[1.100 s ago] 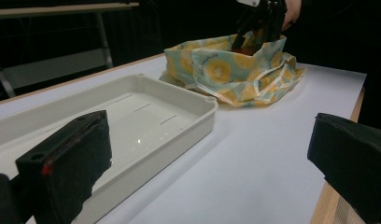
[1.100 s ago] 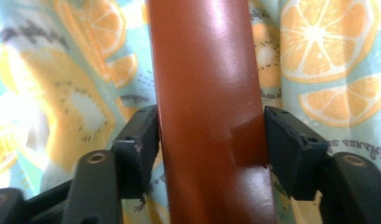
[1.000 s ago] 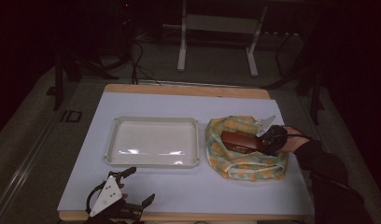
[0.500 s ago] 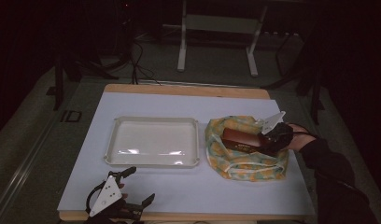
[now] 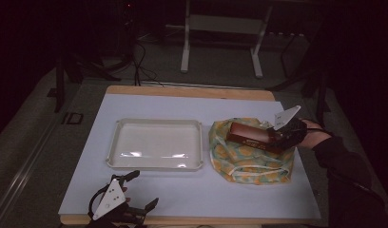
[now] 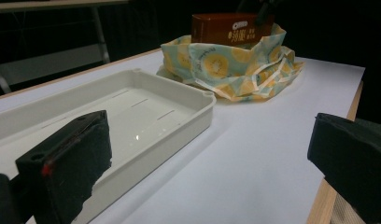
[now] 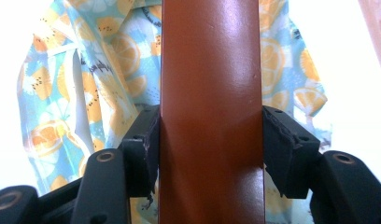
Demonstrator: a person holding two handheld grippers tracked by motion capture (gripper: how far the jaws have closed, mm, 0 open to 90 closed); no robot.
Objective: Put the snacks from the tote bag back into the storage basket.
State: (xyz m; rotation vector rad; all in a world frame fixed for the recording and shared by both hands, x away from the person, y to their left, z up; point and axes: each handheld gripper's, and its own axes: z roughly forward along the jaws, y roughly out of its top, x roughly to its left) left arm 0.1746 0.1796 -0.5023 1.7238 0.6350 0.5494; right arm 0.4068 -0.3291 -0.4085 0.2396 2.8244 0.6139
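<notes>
Brown box [image 5: 249, 135] is sitting clamped between the right gripper's [image 5: 273, 137] pads, hanging just above the fruit-print bag [image 5: 249, 161].

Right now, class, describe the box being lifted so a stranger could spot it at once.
Find the white table, then the orange-print fabric bag right of the white tray. Above the bag, the right tool grips a long, glossy reddish-brown box, the one dark solid-coloured item.
</notes>
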